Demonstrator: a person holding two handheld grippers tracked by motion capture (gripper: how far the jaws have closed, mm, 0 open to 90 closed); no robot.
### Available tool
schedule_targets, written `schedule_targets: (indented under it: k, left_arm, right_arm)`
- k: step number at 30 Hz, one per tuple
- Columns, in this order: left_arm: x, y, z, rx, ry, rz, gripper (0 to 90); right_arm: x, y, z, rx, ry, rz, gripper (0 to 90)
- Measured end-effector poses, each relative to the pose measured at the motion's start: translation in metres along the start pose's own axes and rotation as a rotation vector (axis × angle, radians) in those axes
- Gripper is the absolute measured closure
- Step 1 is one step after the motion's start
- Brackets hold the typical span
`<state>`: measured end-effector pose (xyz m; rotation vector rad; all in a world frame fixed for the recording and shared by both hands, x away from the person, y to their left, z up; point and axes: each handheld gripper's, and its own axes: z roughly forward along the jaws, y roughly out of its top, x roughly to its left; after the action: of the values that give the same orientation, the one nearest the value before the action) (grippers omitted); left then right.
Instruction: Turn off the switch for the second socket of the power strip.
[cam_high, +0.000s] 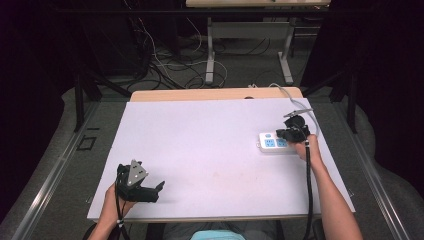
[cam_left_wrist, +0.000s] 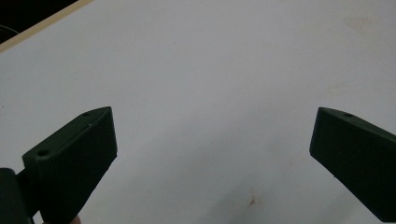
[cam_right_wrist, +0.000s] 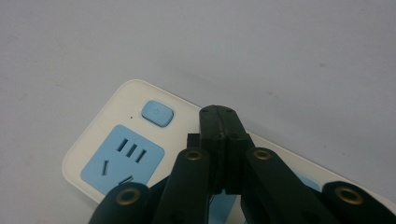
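A white power strip (cam_high: 270, 142) with pale blue sockets lies on the right side of the white table top (cam_high: 200, 135). My right gripper (cam_high: 281, 134) hovers over its middle, jaws pressed together with nothing seen between them. In the right gripper view the shut tips (cam_right_wrist: 218, 112) sit just right of the strip's blue power button (cam_right_wrist: 158, 113) and above a blue socket (cam_right_wrist: 123, 158). My left gripper (cam_high: 159, 190) rests near the front left corner, open; its jaws (cam_left_wrist: 212, 114) stand wide apart over bare table.
The strip's white cord (cam_high: 286, 93) runs off the far right edge past the wooden table rim (cam_high: 215, 94). Beyond the table, cables (cam_high: 170, 65) lie tangled on the floor by another desk's legs (cam_high: 210, 55).
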<state>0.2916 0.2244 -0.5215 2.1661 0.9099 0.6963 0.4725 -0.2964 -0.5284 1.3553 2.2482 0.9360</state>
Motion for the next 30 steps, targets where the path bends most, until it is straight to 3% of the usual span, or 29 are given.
schedule_targets:
  k: [24,30]
  left_arm:
    - [0.0003,0.0001,-0.0003,0.003,0.005,0.003,0.6]
    - [0.0007,0.0001,-0.0006,0.004,0.001,0.004,0.6]
  right_arm:
    - [0.0000,-0.0004,-0.0004,-0.006,-0.002,0.001,90.0]
    - [0.0024,0.0001,-0.0007,-0.002,-0.015,-0.027,90.0]
